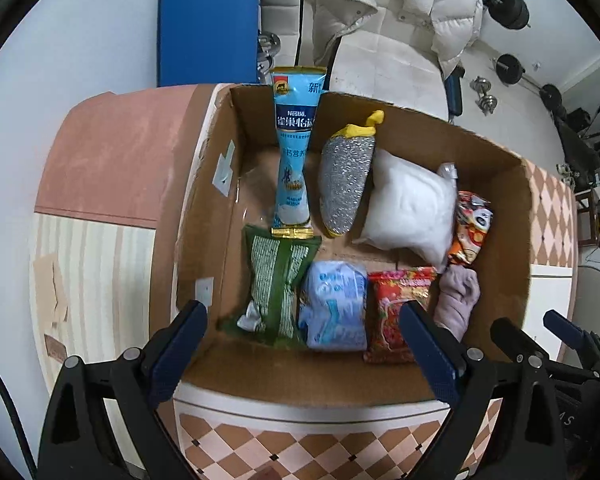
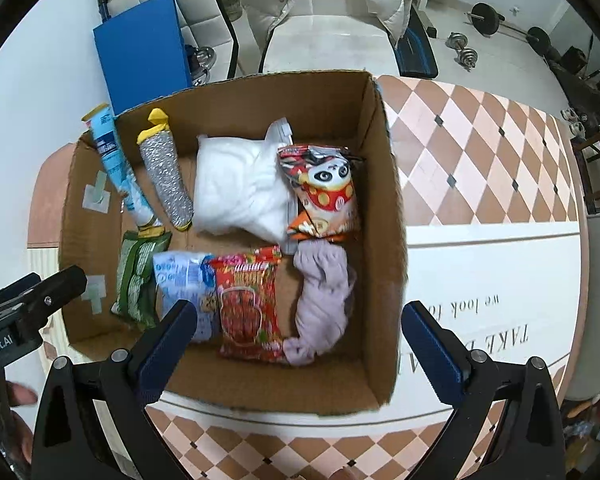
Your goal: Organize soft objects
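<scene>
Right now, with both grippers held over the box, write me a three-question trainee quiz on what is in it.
1. True or false: the left gripper and the right gripper both have their jaws open and hold nothing.
2. Which item lies in the cardboard box next to the red noodle packet, on the side nearer the checked tablecloth? A: purple cloth. B: green packet. C: silver scrubber.
3. Fill in: the tall blue sachet leans against the box's ____ wall.

Key: 1 true. 2 A. 3 far.
</scene>
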Demonstrator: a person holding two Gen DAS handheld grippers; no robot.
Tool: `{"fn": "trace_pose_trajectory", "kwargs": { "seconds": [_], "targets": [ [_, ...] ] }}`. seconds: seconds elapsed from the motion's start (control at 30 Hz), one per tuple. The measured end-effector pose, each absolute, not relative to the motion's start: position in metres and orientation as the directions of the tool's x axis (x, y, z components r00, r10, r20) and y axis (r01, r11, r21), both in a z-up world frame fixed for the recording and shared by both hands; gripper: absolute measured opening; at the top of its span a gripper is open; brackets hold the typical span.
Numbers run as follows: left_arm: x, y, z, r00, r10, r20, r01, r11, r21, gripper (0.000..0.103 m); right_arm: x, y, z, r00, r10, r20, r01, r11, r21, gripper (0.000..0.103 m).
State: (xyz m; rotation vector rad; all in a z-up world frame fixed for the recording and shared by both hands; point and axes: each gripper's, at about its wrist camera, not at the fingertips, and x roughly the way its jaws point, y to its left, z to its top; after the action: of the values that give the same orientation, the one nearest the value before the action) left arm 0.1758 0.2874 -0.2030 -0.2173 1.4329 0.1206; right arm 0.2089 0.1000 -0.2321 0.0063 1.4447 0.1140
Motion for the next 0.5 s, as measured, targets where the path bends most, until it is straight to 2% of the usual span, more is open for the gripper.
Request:
{"fn": "trace_pose_trajectory", "kwargs": {
  "seconds": [0.2, 0.5],
  "targets": [
    [0.143, 0.275, -0.161, 0.235, -0.02, -0.972, -0.214, 0.974, -0.072, 0.098, 0.178, 0.094, -0.189, 0.211, 0.11, -0.971, -0.093, 0.991, 0.092, 0.103],
    [0.084, 0.256, -0.084, 0.365, 0.037, -0.93, -0.184, 0.982, -0.033, 0.098, 0.114, 0.077, -0.094, 0.375, 0.144, -0.916, -0.124, 0.987, 0.105, 0.103]
  ]
}}
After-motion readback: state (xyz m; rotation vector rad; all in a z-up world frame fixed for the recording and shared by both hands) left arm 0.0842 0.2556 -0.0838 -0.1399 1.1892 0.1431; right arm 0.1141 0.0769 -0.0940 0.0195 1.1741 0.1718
